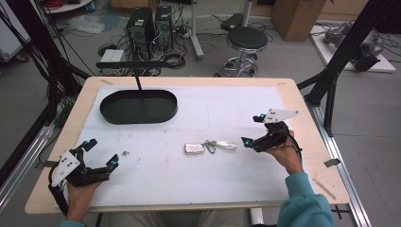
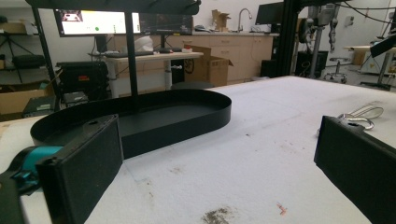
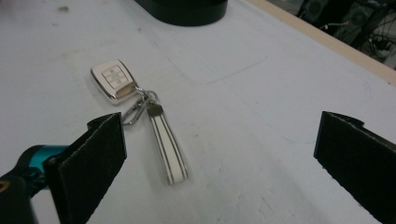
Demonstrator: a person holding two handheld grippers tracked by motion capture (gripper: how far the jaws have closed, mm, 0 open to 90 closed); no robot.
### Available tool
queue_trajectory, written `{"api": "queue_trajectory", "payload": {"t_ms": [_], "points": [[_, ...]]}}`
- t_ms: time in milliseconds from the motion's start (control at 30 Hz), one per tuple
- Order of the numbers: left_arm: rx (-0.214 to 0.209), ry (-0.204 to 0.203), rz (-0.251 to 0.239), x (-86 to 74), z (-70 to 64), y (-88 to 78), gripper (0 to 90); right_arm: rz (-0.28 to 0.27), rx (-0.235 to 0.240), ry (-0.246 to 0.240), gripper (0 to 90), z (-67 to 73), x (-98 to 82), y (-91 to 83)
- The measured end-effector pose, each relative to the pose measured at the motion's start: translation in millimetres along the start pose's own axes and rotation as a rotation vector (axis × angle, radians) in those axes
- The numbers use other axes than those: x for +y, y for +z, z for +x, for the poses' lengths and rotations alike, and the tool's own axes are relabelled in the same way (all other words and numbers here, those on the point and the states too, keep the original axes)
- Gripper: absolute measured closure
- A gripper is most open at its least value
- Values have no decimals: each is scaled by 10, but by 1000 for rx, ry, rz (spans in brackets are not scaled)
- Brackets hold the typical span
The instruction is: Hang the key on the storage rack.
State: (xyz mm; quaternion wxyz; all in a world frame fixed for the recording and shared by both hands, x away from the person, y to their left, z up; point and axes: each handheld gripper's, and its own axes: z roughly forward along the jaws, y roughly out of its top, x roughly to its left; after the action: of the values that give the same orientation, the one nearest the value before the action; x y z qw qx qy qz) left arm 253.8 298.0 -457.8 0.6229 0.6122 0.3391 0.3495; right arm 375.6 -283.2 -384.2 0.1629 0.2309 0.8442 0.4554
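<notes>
a robotics or engineering lab: the wooden bench (image 1: 302, 118), covered with a white mat (image 1: 227, 109), stands inside a black metal frame (image 1: 347, 45) on a concrete floor. behind it, two desktop computer towers (image 1: 150, 26) sit among tangled cables (image 1: 175, 56) beside a black stool (image 1: 246, 40). the left gripper view takes in lit monitors (image 2: 98, 22), cardboard boxes (image 2: 211, 67) and a counter with a sink tap (image 2: 241, 17).
</notes>
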Motion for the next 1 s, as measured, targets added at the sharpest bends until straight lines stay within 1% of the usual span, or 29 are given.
{"api": "queue_trajectory", "payload": {"t_ms": [100,167,200,233,300,333,367,400,433,467,533,600,633,700,733,767,800,833,900,933,967,1000], "points": [[1,-1,0,0,-1,1,17,30,12,-14,17,-26,30,60],[0,-3,0,0,-3,3,17,38,17,-12,17,-34,40,78],[0,-2,1,0,0,2,17,53,43,-4,17,-52,52,122],[0,-2,2,1,0,2,17,70,60,-6,18,-56,55,147],[1,-2,1,0,-3,2,17,119,82,-21,18,-51,62,202],[1,-2,1,0,-2,2,17,119,82,-21,18,-51,62,202],[0,-2,1,0,-2,2,17,164,104,-39,21,-30,70,254],[0,-2,2,0,-2,2,17,175,110,-52,23,-20,72,279],[0,-2,2,0,-2,2,17,175,110,-52,23,-20,72,279],[0,-2,4,1,1,2,17,198,128,-62,45,4,74,322],[1,-2,4,1,2,2,17,222,137,-79,46,26,73,363],[2,-3,5,1,2,1,17,232,140,-74,49,35,69,382],[2,-3,4,1,2,3,17,260,156,-67,59,32,59,419],[2,-3,5,1,3,3,17,289,160,-67,66,27,46,456],[2,-3,5,1,3,3,17,300,170,-62,93,25,39,472],[2,-4,5,0,2,3,17,312,179,-67,151,21,37,481],[3,-4,5,0,2,3,17,318,190,-74,172,20,35,489],[1,-3,5,1,2,3,17,321,192,-79,172,18,34,502],[2,-5,5,0,2,3,17,328,194,-71,175,20,33,513],[3,-4,5,1,2,3,17,344,198,-80,219,15,34,534],[3,-4,5,1,2,3,17,344,198,-80,219,15,34,534],[2,-3,5,0,1,4,17,356,204,-86,253,12,35,548]]}}
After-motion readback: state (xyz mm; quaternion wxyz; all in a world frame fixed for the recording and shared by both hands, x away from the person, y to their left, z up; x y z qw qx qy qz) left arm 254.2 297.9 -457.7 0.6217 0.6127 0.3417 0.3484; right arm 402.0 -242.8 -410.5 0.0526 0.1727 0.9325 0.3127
